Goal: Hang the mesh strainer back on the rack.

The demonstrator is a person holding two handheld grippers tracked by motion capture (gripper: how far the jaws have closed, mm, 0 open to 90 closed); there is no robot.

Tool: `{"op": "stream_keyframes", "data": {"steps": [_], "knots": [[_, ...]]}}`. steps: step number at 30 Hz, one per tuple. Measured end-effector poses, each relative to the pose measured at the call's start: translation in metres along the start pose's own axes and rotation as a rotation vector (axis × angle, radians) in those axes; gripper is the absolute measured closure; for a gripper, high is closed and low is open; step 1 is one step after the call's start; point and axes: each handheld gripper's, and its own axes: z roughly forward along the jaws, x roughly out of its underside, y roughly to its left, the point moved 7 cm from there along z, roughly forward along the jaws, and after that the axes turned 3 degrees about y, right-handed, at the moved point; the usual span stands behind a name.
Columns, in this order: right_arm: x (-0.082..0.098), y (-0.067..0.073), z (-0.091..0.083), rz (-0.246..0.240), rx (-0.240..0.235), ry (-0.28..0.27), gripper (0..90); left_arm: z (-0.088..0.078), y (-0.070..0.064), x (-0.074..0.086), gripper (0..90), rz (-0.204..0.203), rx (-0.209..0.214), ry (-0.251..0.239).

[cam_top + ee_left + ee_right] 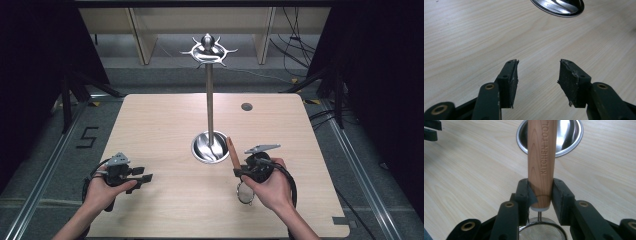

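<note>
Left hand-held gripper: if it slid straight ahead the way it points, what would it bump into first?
Probably the shiny round base of the metal stand. The left hand-held gripper is open over bare table, and the base lies ahead, slightly right of its line, so it might only graze it.

At the centre of your high view, the stand's dish (210,147) sits on the table (165,125), its pole (209,95) rising toward the top centre. Just right of the dish is the strainer's handle (232,151), with its mesh (245,193) below. Your left gripper (142,175) lies at lower left, well apart.
</note>
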Motion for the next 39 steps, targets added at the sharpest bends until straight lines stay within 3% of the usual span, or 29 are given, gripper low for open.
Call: {"op": "stream_keyframes", "data": {"steps": [1, 2, 8, 9, 10, 12, 13, 14, 15, 16, 24, 25, 29, 30, 37, 38, 39], "knots": [[0.0, 0.0, 0.0, -0.014, -0.004, 0.004, 69.3, 0.0, 0.002, 0.001, 48.2, 0.012, -0.006, 0.007], [0.0, 0.003, 0.0, 0.004, -0.012, -0.003, 69.3, 0.002, 0.001, 0.0, 48.2, -0.013, -0.011, -0.024], [-0.007, 0.003, -0.004, -0.027, -0.011, -0.05, 69.3, 0.003, 0.002, 0.001, 48.2, -0.001, -0.01, -0.007], [-0.009, 0.004, -0.005, -0.025, -0.015, -0.059, 69.3, 0.002, 0.003, 0.002, 48.2, 0.002, -0.006, 0.014], [-0.01, 0.009, -0.007, -0.032, -0.054, -0.074, 69.3, 0.003, 0.002, 0.002, 48.2, -0.006, -0.005, 0.006], [-0.014, 0.007, -0.009, -0.05, -0.049, -0.12, 69.2, 0.003, 0.003, 0.002, 48.2, -0.001, -0.007, 0.011], [-0.013, 0.007, -0.012, -0.047, -0.048, -0.096, 69.3, 0.003, 0.003, 0.002, 48.2, -0.001, -0.01, 0.01], [-0.015, 0.007, -0.012, -0.059, -0.052, -0.108, 69.3, 0.003, 0.003, 0.002, 48.2, -0.001, -0.017, 0.009], [-0.016, 0.008, -0.012, -0.041, -0.05, -0.132, 69.2, 0.003, 0.003, 0.002, 48.2, 0.0, -0.017, 0.008], [-0.016, 0.008, -0.015, -0.043, -0.057, -0.109, 69.3, 0.003, 0.003, 0.002, 48.2, 0.002, -0.015, 0.009], [-0.019, 0.007, -0.019, -0.069, -0.05, -0.135, 69.3, 0.004, 0.001, 0.0, 48.2, -0.012, -0.005, -0.005], [-0.02, 0.01, -0.02, -0.045, -0.068, -0.133, 69.3, 0.004, 0.001, 0.0, 48.2, -0.013, -0.006, -0.006], [-0.022, 0.01, -0.022, -0.064, -0.052, -0.134, 69.3, 0.004, 0.002, 0.001, 48.2, -0.004, -0.003, 0.004], [-0.024, 0.009, -0.021, -0.095, -0.044, -0.154, 69.2, 0.004, 0.001, 0.0, 48.2, -0.015, -0.002, -0.005], [-0.028, 0.012, -0.024, -0.098, -0.046, -0.176, 69.3, 0.003, 0.002, 0.0, 48.2, -0.008, -0.011, 0.0], [-0.03, 0.01, -0.025, -0.127, -0.039, -0.188, 69.3, 0.004, 0.002, 0.0, 48.2, -0.017, -0.015, -0.014], [-0.031, 0.012, -0.027, -0.101, -0.044, -0.192, 69.3, 0.003, 0.002, 0.0, 48.2, -0.011, -0.013, -0.006]]}}
